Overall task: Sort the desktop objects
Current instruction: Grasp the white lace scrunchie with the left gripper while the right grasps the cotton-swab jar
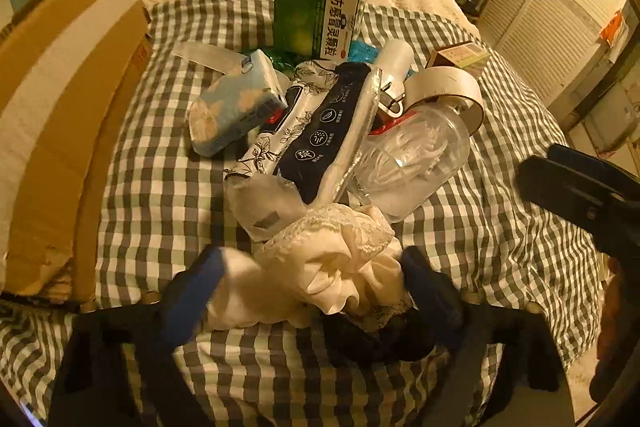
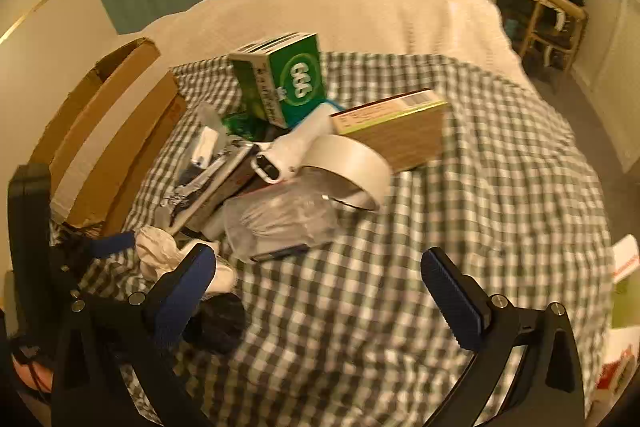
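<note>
A pile of desktop objects lies on a grey-and-white checked cloth point(image 1: 160, 187) on a bed. My left gripper point(image 1: 314, 287) points down at the near end of the pile, its jaws wide either side of a cream lace scrunchie point(image 1: 340, 267). The cloth brushes both blue pads, with no squeeze visible. A black fabric piece point(image 1: 380, 339) lies under it. Further back are a blue tissue pack point(image 1: 236, 103), a floral packet point(image 1: 276, 135), a dark packet point(image 1: 332, 131), a clear plastic jar point(image 1: 412, 155), a tape roll point(image 1: 448, 87) and a green medicine box point(image 1: 316, 11). My right gripper point(image 2: 320, 287) is open over bare checked cloth point(image 2: 440, 207), with nothing between its fingers.
An open cardboard box point(image 1: 60, 107) stands along the left side of the cloth. In the right wrist view the tape roll point(image 2: 352, 163), a flat brown box point(image 2: 396, 131) and the jar point(image 2: 280, 223) lie ahead and to the left. Bedroom furniture stands at the back right.
</note>
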Motion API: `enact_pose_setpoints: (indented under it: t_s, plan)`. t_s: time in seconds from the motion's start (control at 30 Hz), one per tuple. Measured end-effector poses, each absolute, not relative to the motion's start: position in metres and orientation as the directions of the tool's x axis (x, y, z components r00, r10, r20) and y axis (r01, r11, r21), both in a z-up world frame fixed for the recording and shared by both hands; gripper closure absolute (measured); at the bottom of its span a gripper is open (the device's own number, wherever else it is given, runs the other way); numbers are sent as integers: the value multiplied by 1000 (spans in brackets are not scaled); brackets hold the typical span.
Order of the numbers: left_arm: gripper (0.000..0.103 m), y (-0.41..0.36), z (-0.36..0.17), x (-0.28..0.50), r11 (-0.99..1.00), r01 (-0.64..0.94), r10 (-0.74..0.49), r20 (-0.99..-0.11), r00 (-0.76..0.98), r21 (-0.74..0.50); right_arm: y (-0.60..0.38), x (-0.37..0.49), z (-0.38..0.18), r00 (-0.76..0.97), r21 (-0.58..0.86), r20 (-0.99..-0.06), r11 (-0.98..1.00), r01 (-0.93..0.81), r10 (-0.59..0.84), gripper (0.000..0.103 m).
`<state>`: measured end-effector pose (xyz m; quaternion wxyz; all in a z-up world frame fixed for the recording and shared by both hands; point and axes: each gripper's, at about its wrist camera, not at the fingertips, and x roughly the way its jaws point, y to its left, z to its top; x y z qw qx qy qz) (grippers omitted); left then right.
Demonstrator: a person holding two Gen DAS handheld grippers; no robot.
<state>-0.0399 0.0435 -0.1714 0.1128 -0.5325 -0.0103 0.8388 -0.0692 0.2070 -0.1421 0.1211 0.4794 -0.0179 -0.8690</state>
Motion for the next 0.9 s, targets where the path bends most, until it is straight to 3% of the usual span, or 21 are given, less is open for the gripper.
enact_pose_setpoints:
  t_s: [0.1,0.17,0.23,0.43,0.6,0.67,0.9]
  plan:
    - [41,43,-168,-45,-971,-204,204,-880,-429,-125,196,-79,-152,-483,176,-835,-960,220,-264,0]
    - [62,40,-167,-49,-970,-211,206,-877,-435,-123,187,-85,-158,-473,175,-837,-953,245,-275,1]
    - [68,34,-168,-53,-969,-206,215,-878,-427,-137,176,-90,-163,-466,155,-841,-948,276,-273,1]
    - [80,18,-172,-52,-962,-208,248,-877,-411,-175,157,-108,-178,-444,123,-859,-945,304,-255,1]
    - [83,15,-167,-48,-954,-223,275,-877,-394,-199,150,-118,-191,-419,66,-887,-950,304,-196,2]
    - [84,14,-163,-47,-951,-233,283,-876,-389,-204,150,-120,-195,-404,65,-896,-952,298,-187,11]
    - [85,7,-148,-38,-955,-228,272,-873,-405,-192,154,-109,-188,-379,89,-904,-955,283,-197,12]
